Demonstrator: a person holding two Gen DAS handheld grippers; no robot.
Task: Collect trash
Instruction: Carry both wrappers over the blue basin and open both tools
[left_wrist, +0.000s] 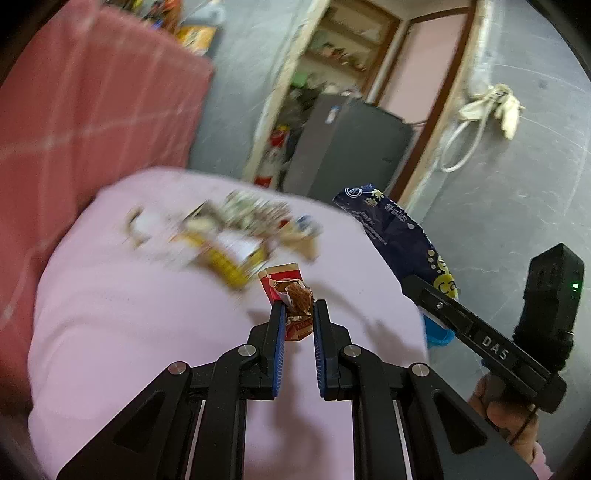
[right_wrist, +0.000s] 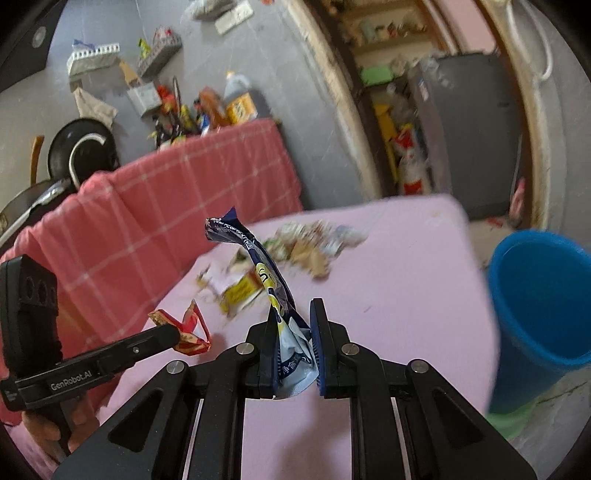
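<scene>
A person is working two handheld grippers over a pink-covered counter (right_wrist: 406, 266) strewn with snack litter. The left gripper (left_wrist: 299, 314) is holding its jaws clamped on a crumpled red-and-brown paper wrapper (left_wrist: 291, 295), which is hanging clear of the counter's near edge. The right gripper (right_wrist: 295, 332) is holding its jaws clamped on a long dark-blue plastic snack bag (right_wrist: 258, 258), whose loose end is standing up above them. A pile of mixed torn wrappers (right_wrist: 295, 243) is lying toward the counter's far edge, still uncollected. A blue plastic bin (right_wrist: 539, 299) is standing open just off the counter's right edge. Doing this step well probably means keeping both grips firm, carrying each piece fully over the bin's mouth, and releasing the floppy bag low enough that its tail is not catching the rim.
</scene>
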